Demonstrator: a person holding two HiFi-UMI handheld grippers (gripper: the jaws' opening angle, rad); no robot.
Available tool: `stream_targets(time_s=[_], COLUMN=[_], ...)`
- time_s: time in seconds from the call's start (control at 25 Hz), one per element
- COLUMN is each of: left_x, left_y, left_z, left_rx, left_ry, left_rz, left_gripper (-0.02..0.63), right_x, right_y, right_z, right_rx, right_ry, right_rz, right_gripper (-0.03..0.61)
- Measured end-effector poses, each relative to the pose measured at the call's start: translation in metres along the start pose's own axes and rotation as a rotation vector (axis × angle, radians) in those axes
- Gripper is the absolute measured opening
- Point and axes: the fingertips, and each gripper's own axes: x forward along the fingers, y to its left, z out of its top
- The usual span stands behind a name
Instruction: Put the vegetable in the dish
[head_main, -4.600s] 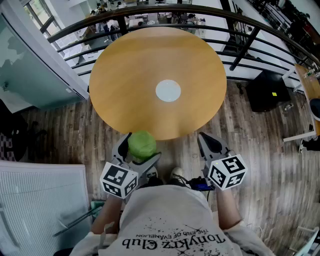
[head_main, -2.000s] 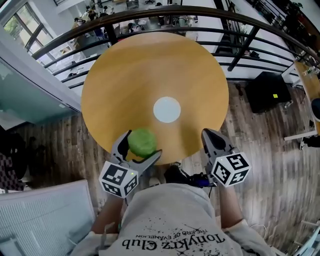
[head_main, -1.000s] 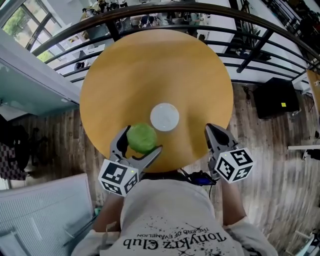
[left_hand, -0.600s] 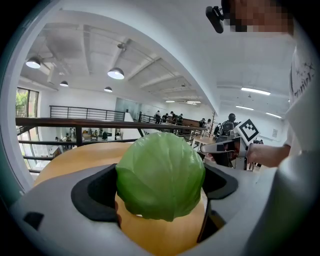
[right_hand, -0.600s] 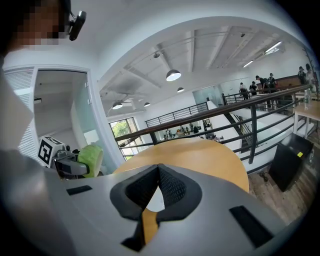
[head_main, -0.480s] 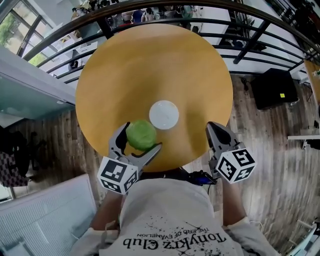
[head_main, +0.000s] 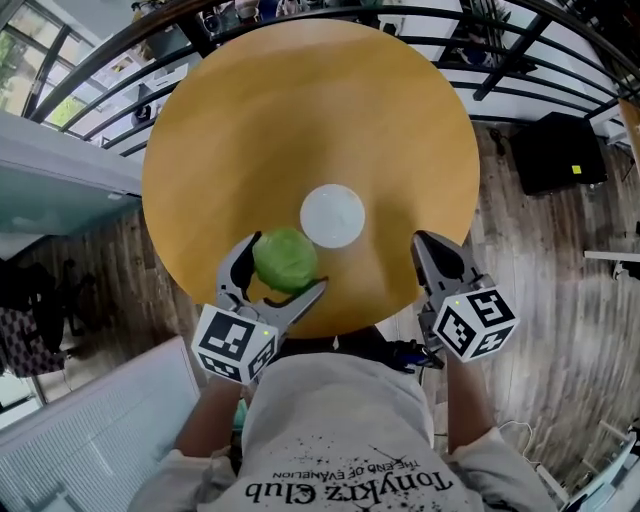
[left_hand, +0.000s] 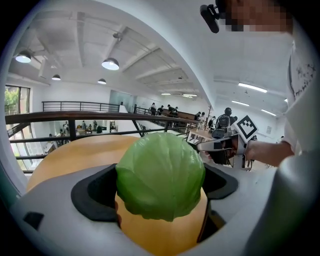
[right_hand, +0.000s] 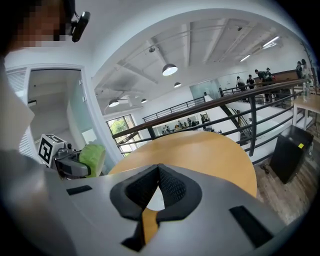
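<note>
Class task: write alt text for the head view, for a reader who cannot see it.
Seen from above, the left hand-held gripper holds a green cabbage over a round wooden table, beside a white dish. The right hand-held gripper is shut and empty.

I see a white T-shirt, black lettering and splatter print. Beside it my left gripper and right gripper: grey, black pads, black-and-white marker cubes.

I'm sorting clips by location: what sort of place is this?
Probably an upper-floor gallery in an open office or lab: a dark railing edges it, people gather beyond it, and pendant lamps hang from a high ceiling.
</note>
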Motion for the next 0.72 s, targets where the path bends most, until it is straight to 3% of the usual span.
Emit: stream_targets(time_s=[0.72], left_x=[0.083], left_y=[0.026], left_z=[-0.036], left_rx=[0.028], left_ry=[0.097], left_rz=[-0.033], left_gripper=[0.503], right_x=[0.044], right_y=[-0.033], right_z=[-0.035], right_rx=[0.056], right_ry=[0.058], right_rz=[0.011], right_gripper=[0.016])
